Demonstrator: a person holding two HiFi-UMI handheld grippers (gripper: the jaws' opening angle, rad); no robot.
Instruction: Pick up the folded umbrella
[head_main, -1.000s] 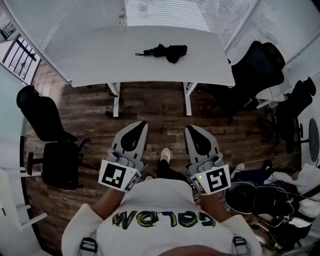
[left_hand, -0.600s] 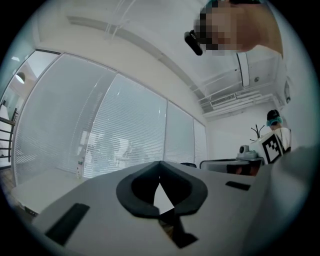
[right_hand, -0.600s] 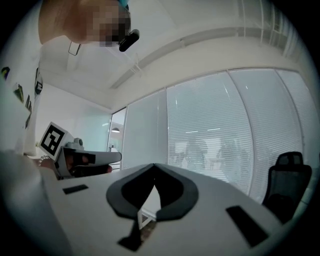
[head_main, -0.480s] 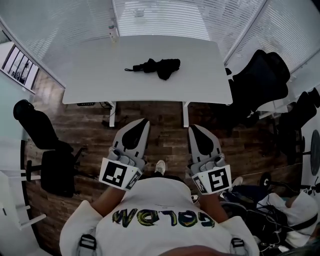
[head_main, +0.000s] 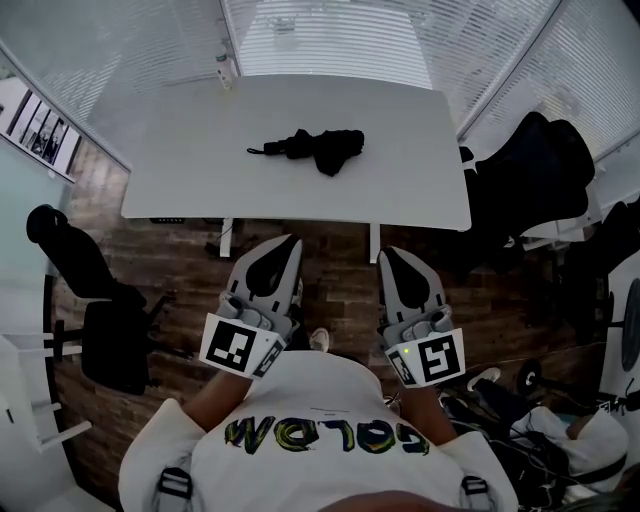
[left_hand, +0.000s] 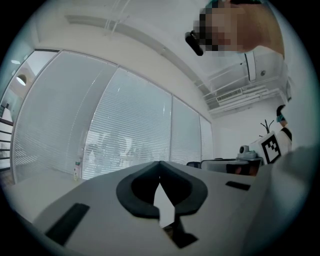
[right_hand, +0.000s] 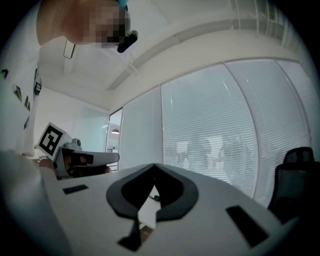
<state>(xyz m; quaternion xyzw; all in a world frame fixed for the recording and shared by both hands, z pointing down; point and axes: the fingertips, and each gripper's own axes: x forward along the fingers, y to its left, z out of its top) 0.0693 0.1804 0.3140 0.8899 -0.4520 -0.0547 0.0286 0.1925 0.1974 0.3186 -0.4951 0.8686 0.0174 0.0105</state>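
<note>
The folded black umbrella (head_main: 312, 149) lies on its side in the middle of the white table (head_main: 180, 170), its thin end pointing left. Both grippers are held level over the wooden floor, short of the table's near edge and well apart from the umbrella. My left gripper (head_main: 287, 241) is shut with nothing in it, and in the left gripper view its jaws (left_hand: 160, 163) meet at the tip. My right gripper (head_main: 386, 253) is likewise shut and empty, with its jaws (right_hand: 154, 165) closed to a point in the right gripper view.
A small bottle (head_main: 226, 69) stands at the table's far left edge, by the window blinds. A black office chair (head_main: 95, 300) is on the left, and another (head_main: 535, 165) stands at the table's right end. Bags and cables (head_main: 575, 440) lie at the lower right.
The table and umbrella have drawn nearer and lower in the head view as the person walks toward them. Both grippers stay shut and side by side.
</note>
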